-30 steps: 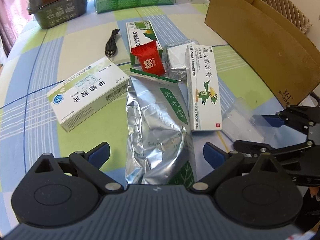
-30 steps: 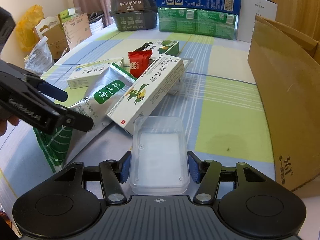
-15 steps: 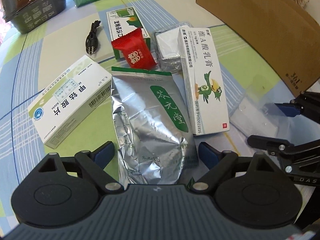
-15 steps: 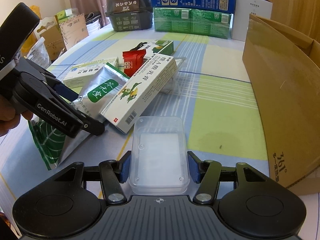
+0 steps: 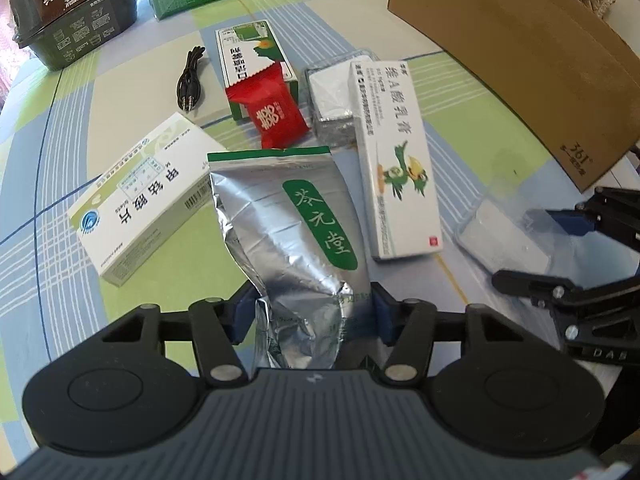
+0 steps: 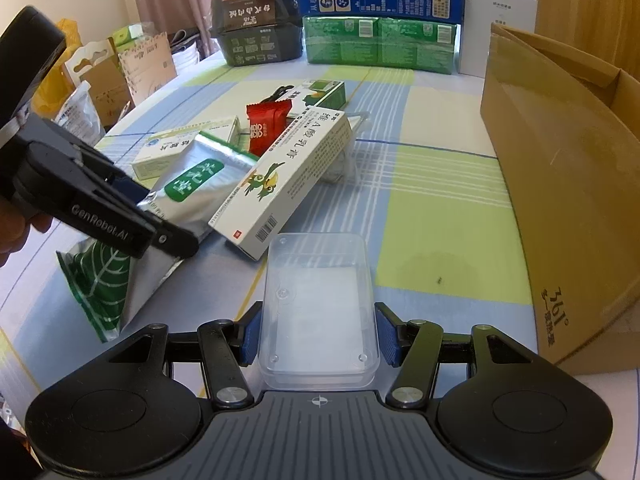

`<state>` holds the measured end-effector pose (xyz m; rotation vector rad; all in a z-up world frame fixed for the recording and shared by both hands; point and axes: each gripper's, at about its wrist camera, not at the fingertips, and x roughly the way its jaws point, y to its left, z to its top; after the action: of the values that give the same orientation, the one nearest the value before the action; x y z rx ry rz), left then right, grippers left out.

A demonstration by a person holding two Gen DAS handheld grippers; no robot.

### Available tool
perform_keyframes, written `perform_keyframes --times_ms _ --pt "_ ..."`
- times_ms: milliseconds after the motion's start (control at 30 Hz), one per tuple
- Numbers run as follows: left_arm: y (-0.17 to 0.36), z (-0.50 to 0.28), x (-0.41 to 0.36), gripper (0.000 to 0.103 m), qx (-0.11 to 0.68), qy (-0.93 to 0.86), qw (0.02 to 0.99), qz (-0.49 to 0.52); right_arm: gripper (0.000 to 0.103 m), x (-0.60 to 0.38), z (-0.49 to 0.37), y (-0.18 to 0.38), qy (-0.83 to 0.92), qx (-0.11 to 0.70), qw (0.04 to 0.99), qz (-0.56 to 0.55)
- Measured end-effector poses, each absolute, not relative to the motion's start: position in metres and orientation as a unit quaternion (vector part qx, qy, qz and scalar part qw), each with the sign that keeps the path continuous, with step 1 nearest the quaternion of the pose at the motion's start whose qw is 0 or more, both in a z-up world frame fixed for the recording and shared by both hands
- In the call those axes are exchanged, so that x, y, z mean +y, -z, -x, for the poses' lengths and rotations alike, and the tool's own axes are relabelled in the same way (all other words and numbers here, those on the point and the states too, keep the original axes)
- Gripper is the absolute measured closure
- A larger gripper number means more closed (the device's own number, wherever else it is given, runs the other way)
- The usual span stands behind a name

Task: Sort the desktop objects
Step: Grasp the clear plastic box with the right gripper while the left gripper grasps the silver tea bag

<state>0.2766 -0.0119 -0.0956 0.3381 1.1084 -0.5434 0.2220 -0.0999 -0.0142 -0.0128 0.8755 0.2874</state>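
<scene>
Change: your left gripper (image 5: 308,316) closed inward onto the foil pouch (image 5: 296,236).
Right gripper (image 6: 318,338): you kept it clamped on the clear box (image 6: 318,304).

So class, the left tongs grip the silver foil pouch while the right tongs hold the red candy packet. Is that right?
Not quite. The left tongs do grip the silver foil pouch, but the right tongs hold a clear plastic box, as the right wrist view shows. The red candy packet lies on the table.
</scene>
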Motion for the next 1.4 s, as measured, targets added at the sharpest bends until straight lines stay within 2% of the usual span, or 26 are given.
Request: perform_keyframes --times_ms 467,567,867,967,1033,1300,1400 --pt "0.092 -0.237 -0.003 0.053 0.532 0.253 0.791 -0.162 0.049 -0.104 -0.205 0.011 -0.135 0.43 0.893 -0.003" --pt "0.092 -0.235 -0.004 0.05 0.534 0.249 0.791 -0.165 0.049 -0.104 -0.203 0.014 -0.134 0.435 0.89 0.0" --pt "0.099 -0.233 -0.013 0.034 0.533 0.228 0.795 -0.179 0.049 -0.103 -0.206 0.018 -0.132 0.435 0.89 0.018" --pt "0.1 -0.234 -0.012 0.03 0.533 0.224 0.797 -0.175 0.045 -0.099 -0.208 0.019 -0.131 0.436 0.89 0.026" --pt "0.101 -0.234 -0.01 0.027 0.532 0.221 0.799 -0.173 0.039 -0.096 -0.209 0.02 -0.13 0.437 0.889 0.033" --pt "0.102 -0.235 -0.009 0.022 0.528 0.218 0.806 -0.155 0.035 -0.093 -0.211 0.023 -0.127 0.437 0.889 0.05" --pt "0.101 -0.233 -0.009 0.025 0.525 0.215 0.81 -0.151 0.036 -0.093 -0.211 0.023 -0.127 0.436 0.889 0.053"
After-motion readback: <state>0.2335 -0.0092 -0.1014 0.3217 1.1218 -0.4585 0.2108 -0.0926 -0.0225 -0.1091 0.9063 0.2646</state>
